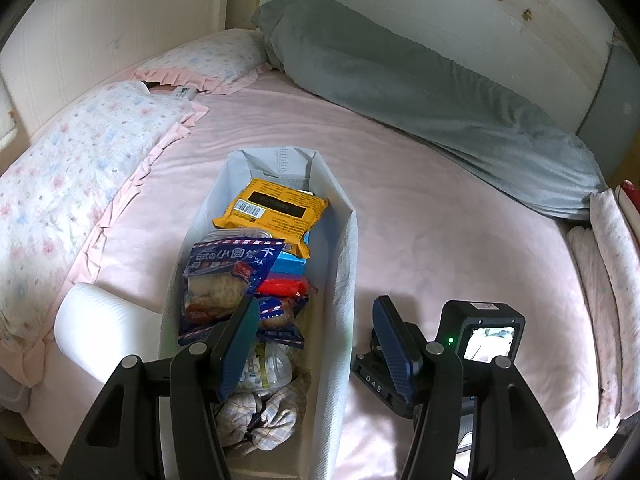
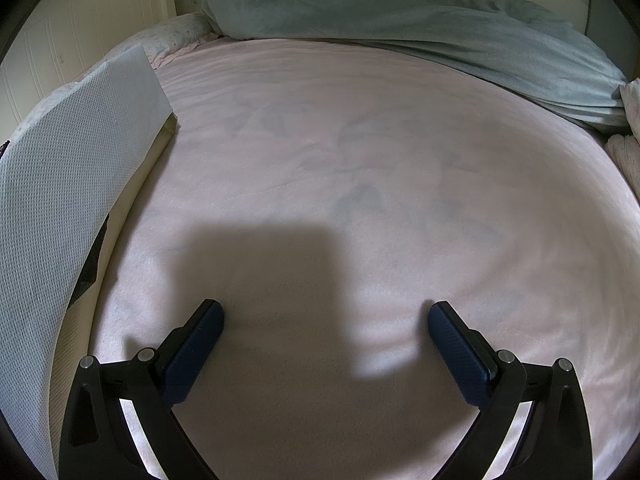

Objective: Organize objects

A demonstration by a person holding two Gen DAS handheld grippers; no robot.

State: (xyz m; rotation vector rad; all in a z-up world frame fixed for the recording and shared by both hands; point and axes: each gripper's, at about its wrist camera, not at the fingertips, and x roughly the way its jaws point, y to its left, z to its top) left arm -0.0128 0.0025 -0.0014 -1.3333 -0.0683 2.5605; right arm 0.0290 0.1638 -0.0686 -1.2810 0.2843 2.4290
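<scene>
Left wrist view, grey bin (image 1: 344, 248) long axis running away, snacks inside, left tongs (image 1: 316, 320) and right tongs (image 2: 325, 322) wide

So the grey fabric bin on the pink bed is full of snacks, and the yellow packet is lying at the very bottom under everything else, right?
Not quite. The left wrist view shows the yellow packet lying on top of the pile, at the far end of the grey fabric bin, not at the bottom. The rest holds: the bin sits on the pink bed and is full of snacks.
</scene>
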